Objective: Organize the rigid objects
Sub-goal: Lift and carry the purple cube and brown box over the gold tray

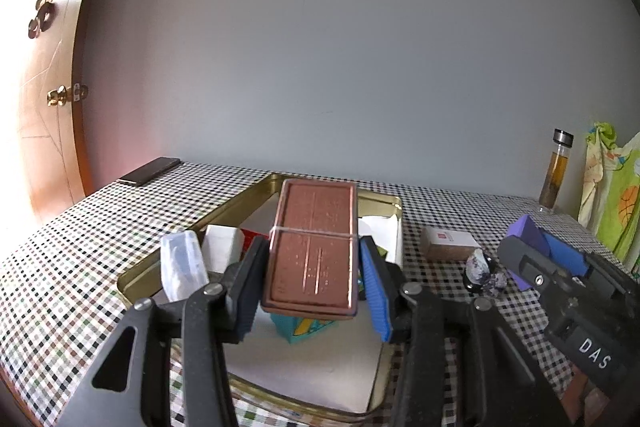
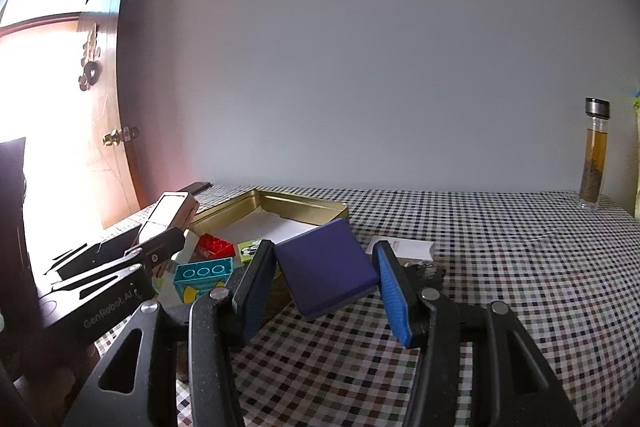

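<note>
While left hand-held gripper (image 1: 312, 267) clamps brown case (image 1: 314, 247), only right view shows right hand-held gripper (image 2: 326, 273) clamping purple block (image 2: 326, 267).

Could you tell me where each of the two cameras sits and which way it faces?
Left wrist: on the left gripper, looking along its fingers over the gold tin; the gripper holds a brown case.
Right wrist: on the right gripper, facing the wall; it holds a purple block.
Shared: tin, checked tablecloth, tea bottle, and each other's gripper.
</note>
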Demonstrator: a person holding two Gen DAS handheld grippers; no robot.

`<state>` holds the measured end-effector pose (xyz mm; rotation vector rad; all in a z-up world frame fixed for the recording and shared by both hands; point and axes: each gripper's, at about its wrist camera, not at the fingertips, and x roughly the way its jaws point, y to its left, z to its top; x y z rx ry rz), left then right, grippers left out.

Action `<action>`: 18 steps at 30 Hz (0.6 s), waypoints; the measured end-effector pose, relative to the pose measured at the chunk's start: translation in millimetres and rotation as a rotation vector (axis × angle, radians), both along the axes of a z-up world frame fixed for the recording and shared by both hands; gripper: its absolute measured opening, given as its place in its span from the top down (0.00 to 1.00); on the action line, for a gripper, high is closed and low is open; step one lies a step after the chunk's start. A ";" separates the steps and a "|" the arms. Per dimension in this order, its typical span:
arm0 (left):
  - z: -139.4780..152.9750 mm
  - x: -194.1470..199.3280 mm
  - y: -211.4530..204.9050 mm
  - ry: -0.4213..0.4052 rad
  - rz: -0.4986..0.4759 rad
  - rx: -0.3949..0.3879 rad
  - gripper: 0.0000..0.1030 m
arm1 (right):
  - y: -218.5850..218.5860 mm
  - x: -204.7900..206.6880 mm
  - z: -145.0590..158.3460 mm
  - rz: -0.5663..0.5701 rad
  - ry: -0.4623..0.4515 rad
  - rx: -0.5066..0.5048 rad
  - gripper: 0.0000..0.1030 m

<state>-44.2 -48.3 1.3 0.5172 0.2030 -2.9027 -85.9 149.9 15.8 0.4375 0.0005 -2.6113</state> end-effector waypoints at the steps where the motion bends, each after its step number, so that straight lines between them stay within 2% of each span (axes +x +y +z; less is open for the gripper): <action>1: -0.1 -0.1 -2.0 -0.001 0.002 0.001 0.56 | -1.6 -0.1 -0.3 0.003 0.001 0.002 0.49; 8: -1.4 -1.3 -14.8 -0.021 0.024 0.007 0.56 | -16.8 -2.4 -3.7 0.035 -0.010 0.035 0.49; 14: -2.4 -5.9 -32.3 -0.051 0.080 -0.001 0.56 | -34.8 -9.7 -5.9 0.080 -0.036 0.060 0.49; 18: -3.0 -12.2 -43.6 -0.080 0.095 -0.005 0.56 | -52.5 -21.6 -9.9 0.128 -0.097 0.072 0.49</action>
